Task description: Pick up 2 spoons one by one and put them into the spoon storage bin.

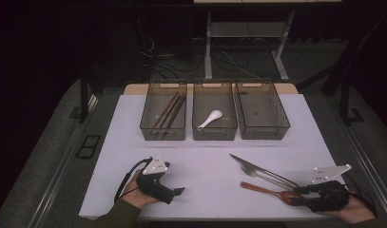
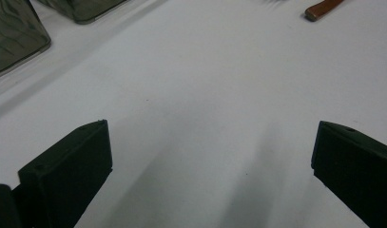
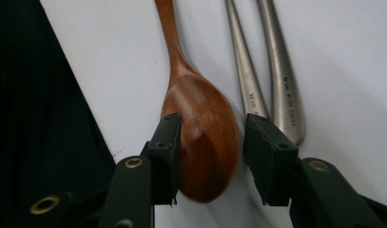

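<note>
Right now my right gripper [image 3: 211,142] straddles the bowl of the wooden spoon [image 3: 200,128], which lies flat on the white table [image 1: 205,156]; one pad sits against the bowl's edge, the other stands just clear, so nothing is clamped. Two steel handles [image 3: 269,80] lie just beyond that pad. My left gripper [image 2: 210,156] rests spread wide over bare table.
</note>
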### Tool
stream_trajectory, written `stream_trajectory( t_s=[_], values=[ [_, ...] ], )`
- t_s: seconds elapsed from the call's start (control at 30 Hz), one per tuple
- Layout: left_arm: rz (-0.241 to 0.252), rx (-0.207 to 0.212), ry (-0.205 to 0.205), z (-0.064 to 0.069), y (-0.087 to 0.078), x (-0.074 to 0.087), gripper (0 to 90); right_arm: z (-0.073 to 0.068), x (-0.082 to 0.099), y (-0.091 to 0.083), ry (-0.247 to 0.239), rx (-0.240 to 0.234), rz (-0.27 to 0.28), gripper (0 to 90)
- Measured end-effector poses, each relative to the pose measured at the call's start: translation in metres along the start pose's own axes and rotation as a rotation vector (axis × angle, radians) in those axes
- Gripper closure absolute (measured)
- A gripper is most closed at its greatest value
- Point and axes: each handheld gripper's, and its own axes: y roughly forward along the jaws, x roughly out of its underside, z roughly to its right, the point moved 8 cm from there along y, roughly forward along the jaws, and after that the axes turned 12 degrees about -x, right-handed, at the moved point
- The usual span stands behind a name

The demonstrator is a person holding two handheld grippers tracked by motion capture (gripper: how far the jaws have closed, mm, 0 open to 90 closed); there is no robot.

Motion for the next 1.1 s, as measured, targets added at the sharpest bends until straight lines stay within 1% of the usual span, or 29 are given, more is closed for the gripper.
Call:
stream_trajectory(
  t_s=[0.07, 0.1, 0.17, 0.23, 0.33, 0.47, 0.5, 0.53, 0.67, 1.03, 1.1],
  values=[
    [0.000, 0.000, -0.002, 0.000, 0.000, 0.000, 0.0, -0.002, 0.000, 0.001, -0.008, -0.022, -0.007, 57.4],
    [-0.001, 0.001, -0.001, 0.000, 0.000, 0.000, 0.0, -0.003, 0.000, 0.002, -0.012, -0.024, -0.009, 58.0],
    [-0.002, 0.001, 0.000, 0.001, 0.000, 0.000, 0.0, -0.005, -0.001, 0.003, -0.027, -0.036, -0.021, 61.6],
    [-0.002, 0.001, -0.001, 0.001, 0.000, 0.000, 0.0, -0.006, -0.001, 0.004, -0.035, -0.047, -0.021, 67.5],
    [-0.002, 0.001, -0.001, 0.001, 0.000, 0.000, 0.0, -0.005, -0.003, 0.003, -0.035, -0.049, -0.013, 73.9],
    [-0.002, 0.001, 0.004, 0.001, 0.000, 0.000, 0.0, -0.006, -0.006, 0.001, -0.027, -0.073, 0.009, 81.2],
    [-0.001, 0.001, 0.003, 0.001, 0.000, 0.000, 0.0, -0.005, -0.007, 0.001, -0.033, -0.079, 0.017, 82.9],
    [-0.001, 0.000, 0.003, 0.001, 0.000, 0.000, 0.0, -0.006, -0.008, 0.000, -0.033, -0.082, 0.022, 83.4],
    [0.000, 0.000, 0.003, 0.001, 0.000, 0.000, 0.0, -0.003, -0.012, 0.000, -0.035, -0.058, 0.025, 83.8],
    [-0.001, 0.001, 0.001, 0.000, 0.000, 0.000, 0.0, 0.003, -0.030, 0.000, -0.044, -0.035, 0.061, 83.8],
    [0.005, -0.001, -0.007, -0.001, -0.001, 0.000, 0.0, 0.004, -0.033, 0.000, -0.044, -0.034, 0.068, 83.8]
  ],
)
